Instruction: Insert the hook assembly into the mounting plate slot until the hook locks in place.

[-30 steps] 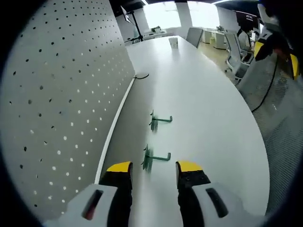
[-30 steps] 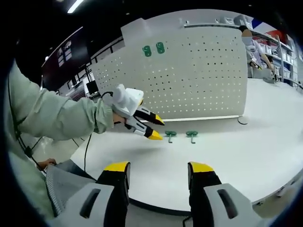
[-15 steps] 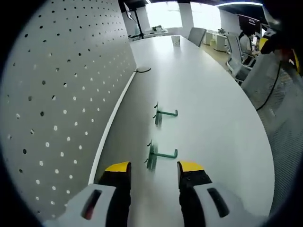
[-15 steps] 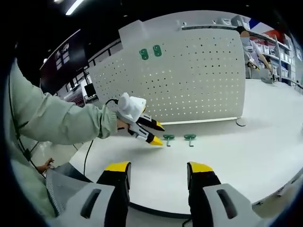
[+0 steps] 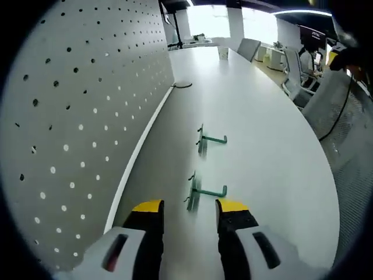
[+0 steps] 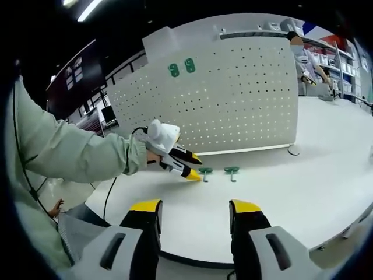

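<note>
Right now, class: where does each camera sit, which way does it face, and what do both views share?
Left gripper view: low over the white table, looking along the pegboard; its own open left gripper is at the nearer green hook.
Right gripper view: back from the table edge, facing the pegboard; open right gripper, sleeve.
Shared: both hooks, pegboard, table, left gripper.
</note>
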